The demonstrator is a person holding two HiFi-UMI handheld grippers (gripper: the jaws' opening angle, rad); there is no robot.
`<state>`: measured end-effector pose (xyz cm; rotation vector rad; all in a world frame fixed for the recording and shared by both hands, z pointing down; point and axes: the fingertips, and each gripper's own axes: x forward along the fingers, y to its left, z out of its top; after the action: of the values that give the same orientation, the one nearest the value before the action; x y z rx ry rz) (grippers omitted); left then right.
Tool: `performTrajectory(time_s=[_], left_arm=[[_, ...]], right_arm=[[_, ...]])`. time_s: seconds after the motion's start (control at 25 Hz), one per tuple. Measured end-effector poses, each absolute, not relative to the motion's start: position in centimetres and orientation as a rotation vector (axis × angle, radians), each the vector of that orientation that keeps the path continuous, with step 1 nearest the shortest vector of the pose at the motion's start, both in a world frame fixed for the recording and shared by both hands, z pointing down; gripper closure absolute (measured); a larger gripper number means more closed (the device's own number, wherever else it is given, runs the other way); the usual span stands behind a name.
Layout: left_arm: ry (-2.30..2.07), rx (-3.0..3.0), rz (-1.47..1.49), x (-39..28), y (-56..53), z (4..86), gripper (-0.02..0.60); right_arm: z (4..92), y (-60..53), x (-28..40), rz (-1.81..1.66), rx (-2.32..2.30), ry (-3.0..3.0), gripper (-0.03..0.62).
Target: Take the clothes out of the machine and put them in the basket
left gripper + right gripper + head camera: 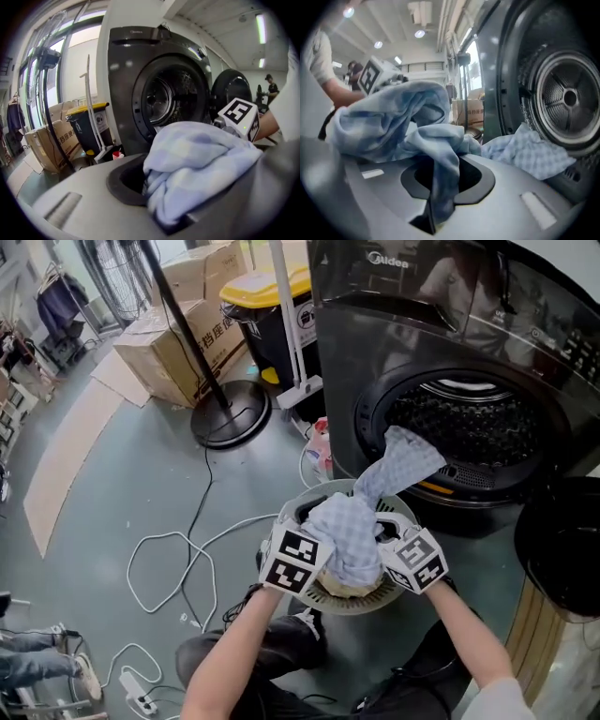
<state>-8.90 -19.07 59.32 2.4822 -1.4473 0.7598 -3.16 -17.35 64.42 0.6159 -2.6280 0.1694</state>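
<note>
Blue-checked cloth is trailing out of the machine over the basket. Both the left gripper and the right gripper are pinching it between their jaws.

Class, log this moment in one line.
left gripper: shut on light blue checked cloth; right gripper: shut on cloth; cloth: tail at dark grey washing machine mouth, bunch over round pale basket

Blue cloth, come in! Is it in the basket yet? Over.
Shut on cloth: left gripper, right gripper. Cloth over basket, tail hanging from drum. Nothing in the way.
</note>
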Motion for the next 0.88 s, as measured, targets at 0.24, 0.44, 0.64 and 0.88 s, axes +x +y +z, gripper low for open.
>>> performTrajectory(time_s=[0.24,0.44,0.64,0.88], left_arm=[[-1.313,2.532,1.014,-6.5,-18.3,62.6,0.374],[-1.285,2.543,1.056,-6.0,-18.3,63.4,0.362],[-1.331,2.49,1.039,-7.0,-18.6,63.2,0.36],[-1.375,2.436,1.105,-8.0,-18.9,63.5,0.357]], right_arm=[[69.1,-15.5,-0.5,-0.162,0.368,-2.333,0.492],[68.0,-14.9,1.8,-0.144,0.345,-2.367,0.464],[66.1,-14.1,3.4,-0.233,0.272,-2.335,0.426],[64.3,-11.7,4.0,-0.245,0.14,-2.359,0.413]])
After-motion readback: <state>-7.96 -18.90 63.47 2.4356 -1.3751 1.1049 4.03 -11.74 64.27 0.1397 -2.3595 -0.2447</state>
